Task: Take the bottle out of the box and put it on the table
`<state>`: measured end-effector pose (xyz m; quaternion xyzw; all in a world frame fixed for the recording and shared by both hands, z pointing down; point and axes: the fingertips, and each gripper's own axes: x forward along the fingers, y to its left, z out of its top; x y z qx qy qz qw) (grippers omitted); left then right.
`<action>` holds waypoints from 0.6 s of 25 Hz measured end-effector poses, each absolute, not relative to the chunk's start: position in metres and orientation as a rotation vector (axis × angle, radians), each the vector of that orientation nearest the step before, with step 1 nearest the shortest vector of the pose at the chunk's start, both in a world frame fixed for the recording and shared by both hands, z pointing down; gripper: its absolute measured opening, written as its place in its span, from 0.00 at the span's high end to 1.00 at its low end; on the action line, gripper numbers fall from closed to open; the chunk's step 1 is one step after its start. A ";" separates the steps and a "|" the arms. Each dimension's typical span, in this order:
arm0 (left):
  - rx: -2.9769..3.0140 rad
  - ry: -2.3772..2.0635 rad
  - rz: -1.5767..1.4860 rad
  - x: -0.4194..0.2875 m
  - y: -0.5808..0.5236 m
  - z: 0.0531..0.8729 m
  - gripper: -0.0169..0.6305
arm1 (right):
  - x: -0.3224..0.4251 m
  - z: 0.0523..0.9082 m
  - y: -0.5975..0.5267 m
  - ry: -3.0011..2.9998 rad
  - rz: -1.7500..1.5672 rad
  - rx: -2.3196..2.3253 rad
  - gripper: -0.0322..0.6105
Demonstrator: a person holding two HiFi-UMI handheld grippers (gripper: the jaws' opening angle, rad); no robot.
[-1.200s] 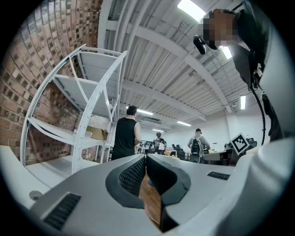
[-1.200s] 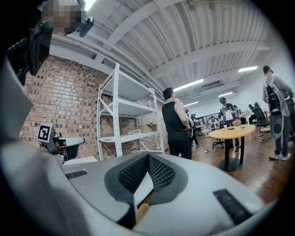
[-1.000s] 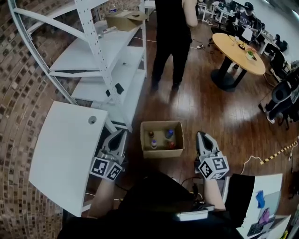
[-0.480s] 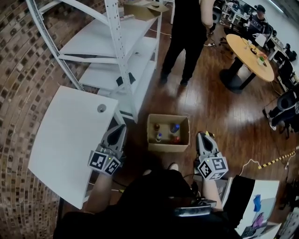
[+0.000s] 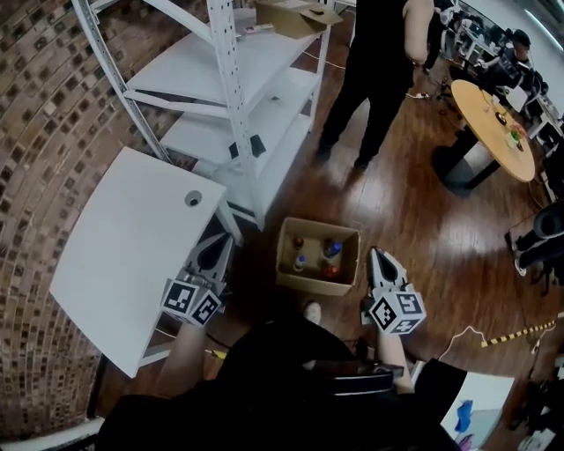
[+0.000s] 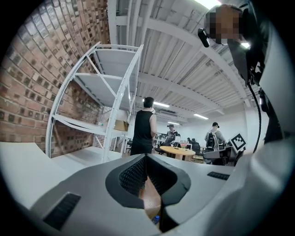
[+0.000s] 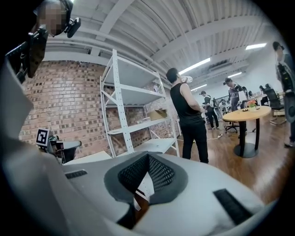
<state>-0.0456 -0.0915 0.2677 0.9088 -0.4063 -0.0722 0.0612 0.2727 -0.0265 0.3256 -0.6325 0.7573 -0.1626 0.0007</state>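
Observation:
An open cardboard box stands on the wooden floor and holds several small bottles, among them one with a blue cap and a red one. My left gripper hangs just left of the box, between it and the white table. Its jaws are shut and hold nothing. My right gripper is at the box's right edge, also shut and holding nothing. In the left gripper view a blue cap shows low down through the gap behind the jaws. In the right gripper view the right gripper's jaws meet.
A white metal shelf rack stands beyond the table, with a cardboard box on it. A person in black stands on the floor past the bottle box. A round wooden table and seated people are at the far right.
The head view has swung, so the rack and table sit further right in it. Both grippers have sunk a little and still flank the box, both shut.

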 end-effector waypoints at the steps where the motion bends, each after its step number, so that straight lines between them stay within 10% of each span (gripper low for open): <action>1: 2.739 -1.244 -0.215 -0.040 -0.094 0.267 0.97 | 0.278 0.323 -0.031 2.384 -0.501 -1.975 0.95; 15: 2.746 -1.245 -0.189 0.063 -0.113 0.276 0.97 | 0.393 0.332 -0.037 2.311 -0.482 -1.994 0.95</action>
